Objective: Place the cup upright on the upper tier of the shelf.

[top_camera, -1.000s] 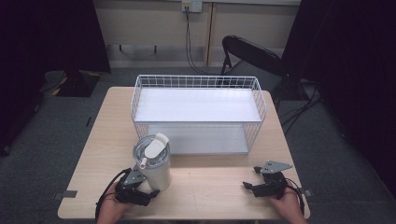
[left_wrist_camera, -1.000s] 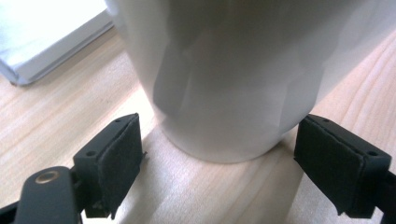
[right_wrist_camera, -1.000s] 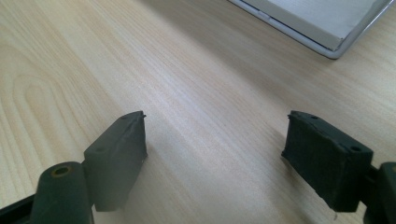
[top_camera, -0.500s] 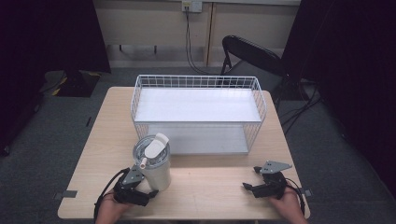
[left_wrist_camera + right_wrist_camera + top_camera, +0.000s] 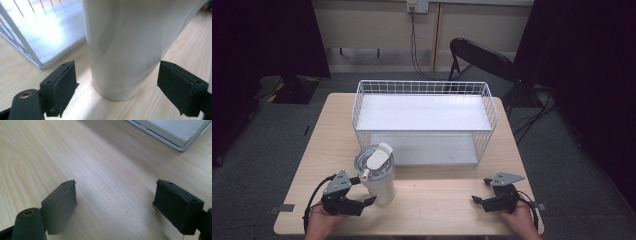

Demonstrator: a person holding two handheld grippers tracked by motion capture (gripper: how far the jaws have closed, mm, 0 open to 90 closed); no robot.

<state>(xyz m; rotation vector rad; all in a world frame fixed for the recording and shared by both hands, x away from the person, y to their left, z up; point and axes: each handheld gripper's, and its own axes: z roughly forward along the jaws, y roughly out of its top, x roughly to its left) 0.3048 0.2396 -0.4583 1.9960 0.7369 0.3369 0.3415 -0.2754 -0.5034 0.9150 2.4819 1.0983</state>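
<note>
A white tumbler (image 5: 376, 175) with a clear flip lid stands upright on the wooden table (image 5: 442, 200), in front of the wire basket's left end. My left gripper (image 5: 364, 200) sits at its near left, open. In the left gripper view the tumbler's base (image 5: 120, 62) stands between the two pads (image 5: 62, 85), and a gap shows on each side. At the table's near right, my right gripper (image 5: 477, 200) rests low and open, with bare wood (image 5: 110, 185) between its jaws.
A white wire basket (image 5: 424, 120) with a white floor takes up the middle and back of the table. Its corner (image 5: 175, 135) shows ahead of the right gripper. A black chair (image 5: 477, 60) stands behind the table.
</note>
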